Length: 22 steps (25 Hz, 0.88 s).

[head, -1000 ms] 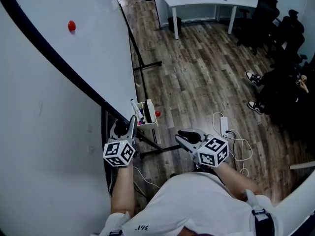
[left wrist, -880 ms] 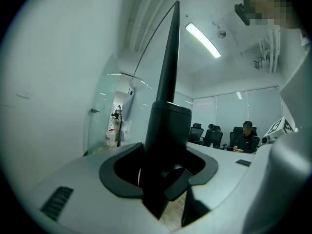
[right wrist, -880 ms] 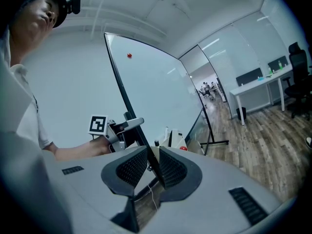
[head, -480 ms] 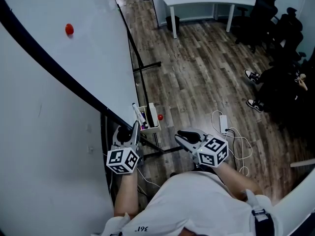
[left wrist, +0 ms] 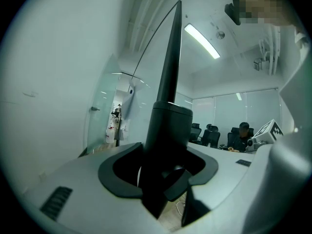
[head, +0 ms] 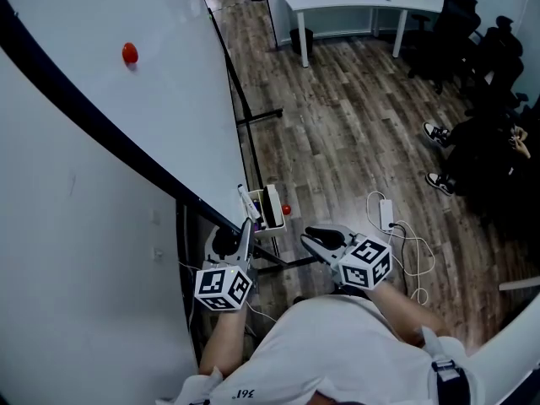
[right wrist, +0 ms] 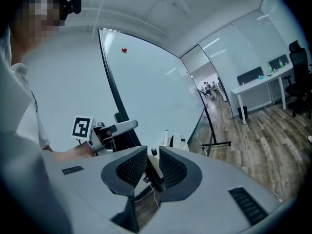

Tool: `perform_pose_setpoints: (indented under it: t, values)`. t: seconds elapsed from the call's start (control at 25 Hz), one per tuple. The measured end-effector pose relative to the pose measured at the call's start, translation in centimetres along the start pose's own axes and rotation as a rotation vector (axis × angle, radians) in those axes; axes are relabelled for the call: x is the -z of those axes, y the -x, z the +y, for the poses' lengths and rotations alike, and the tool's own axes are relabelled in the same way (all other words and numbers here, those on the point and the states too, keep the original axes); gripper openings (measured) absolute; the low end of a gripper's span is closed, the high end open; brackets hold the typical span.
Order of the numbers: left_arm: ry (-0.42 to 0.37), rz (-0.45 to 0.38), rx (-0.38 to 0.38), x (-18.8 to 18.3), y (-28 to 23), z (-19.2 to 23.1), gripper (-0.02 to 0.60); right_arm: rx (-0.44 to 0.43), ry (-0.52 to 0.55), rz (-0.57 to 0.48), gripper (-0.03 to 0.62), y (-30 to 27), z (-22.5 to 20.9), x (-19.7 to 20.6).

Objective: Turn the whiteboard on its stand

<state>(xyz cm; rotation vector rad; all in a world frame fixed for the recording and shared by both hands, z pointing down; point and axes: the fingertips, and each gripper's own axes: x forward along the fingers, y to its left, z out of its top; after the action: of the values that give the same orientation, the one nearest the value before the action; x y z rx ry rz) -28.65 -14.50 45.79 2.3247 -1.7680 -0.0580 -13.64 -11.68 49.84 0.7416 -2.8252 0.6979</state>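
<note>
The whiteboard (head: pixel 169 83) fills the upper left of the head view. Its dark frame edge (head: pixel 110 133) is the long line there, running diagonally from the upper left corner down to lower centre. A red magnet (head: pixel 129 53) sits on the white face near the top left. In the left gripper view the same edge (left wrist: pixel 168 106) stands almost upright at centre frame and narrows toward the top.

The left gripper (head: pixel 246 230) sits at lower centre and points up the frame along that edge, with a bare forearm (head: pixel 221 344) rising from the bottom. Its jaws are clamped on the dark frame edge, which fills the gap between them. A marker tray (head: pixel 272 207) hangs just right of the grip point.

The right gripper (head: pixel 310 236) hangs to the right of the left one, near it and apart from the board. It points toward the left of the frame. Its pads (right wrist: pixel 130 167) stand a narrow gap apart with nothing between them. Only the floor and a cable show through the gap.

A stand foot (head: pixel 261 116) crosses the wooden floor (head: pixel 337 142) at upper centre. A power strip (head: pixel 386 216) lies at right of centre.
</note>
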Motion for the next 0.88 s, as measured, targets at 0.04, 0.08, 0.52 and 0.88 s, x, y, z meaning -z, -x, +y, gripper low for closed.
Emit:
perform_pose_setpoints:
  t: [0.04,0.08,0.52,0.88]
  values:
    - [0.001,0.001,0.001,0.0,0.1,-0.2,0.216,-0.001,0.000,0.000,0.091,-0.1,0.1,-0.1]
    - [0.002,0.003,0.002,-0.1,0.2,-0.3,0.216,-0.002,-0.001,0.000,0.091,-0.2,0.1,-0.2]
    - [0.009,0.013,0.008,0.4,1.6,-2.2,0.218,-0.014,0.000,0.006,0.091,-0.2,0.8,0.1]
    - [0.013,0.021,0.016,0.9,3.0,-3.2,0.221,-0.015,-0.010,0.012,0.092,-0.4,1.5,1.0]
